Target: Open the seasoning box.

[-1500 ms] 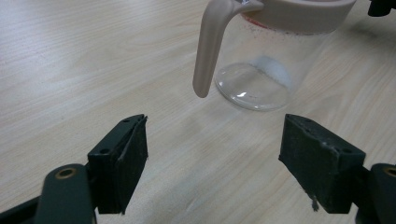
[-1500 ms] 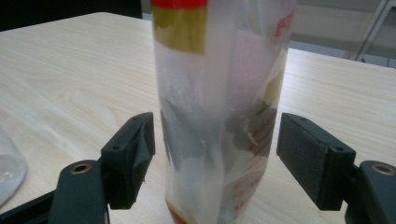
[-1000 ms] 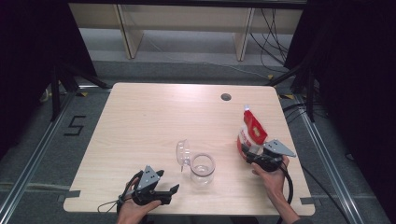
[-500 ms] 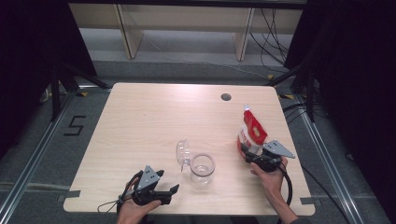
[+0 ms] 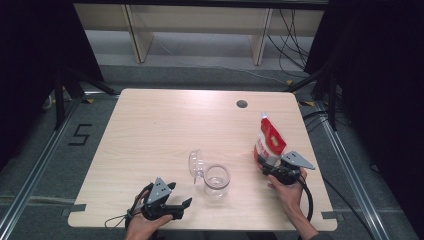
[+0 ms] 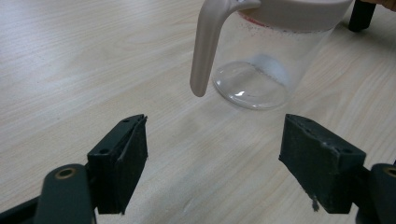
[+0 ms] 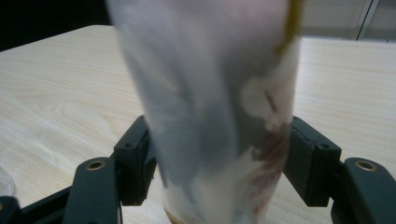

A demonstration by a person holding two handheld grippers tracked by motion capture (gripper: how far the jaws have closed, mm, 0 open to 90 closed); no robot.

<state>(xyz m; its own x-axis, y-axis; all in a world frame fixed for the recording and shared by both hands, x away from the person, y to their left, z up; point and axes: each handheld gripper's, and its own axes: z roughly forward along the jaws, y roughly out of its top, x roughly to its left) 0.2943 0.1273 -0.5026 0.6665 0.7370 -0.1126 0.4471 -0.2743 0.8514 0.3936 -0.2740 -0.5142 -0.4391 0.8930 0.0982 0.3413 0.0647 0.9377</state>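
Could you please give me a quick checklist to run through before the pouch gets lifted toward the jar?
1. Pouch between the right gripper jaws, which have just been closing: ok.
2. Pads firmly pressing the pouch: cannot tell.
3. Pouch standing upright on the table: ok.
4. Jar upright, lid flipped open: ok.
5. Left gripper open, nothing between its jaws: ok.
6. Pouch top opened for pouring: cannot tell.
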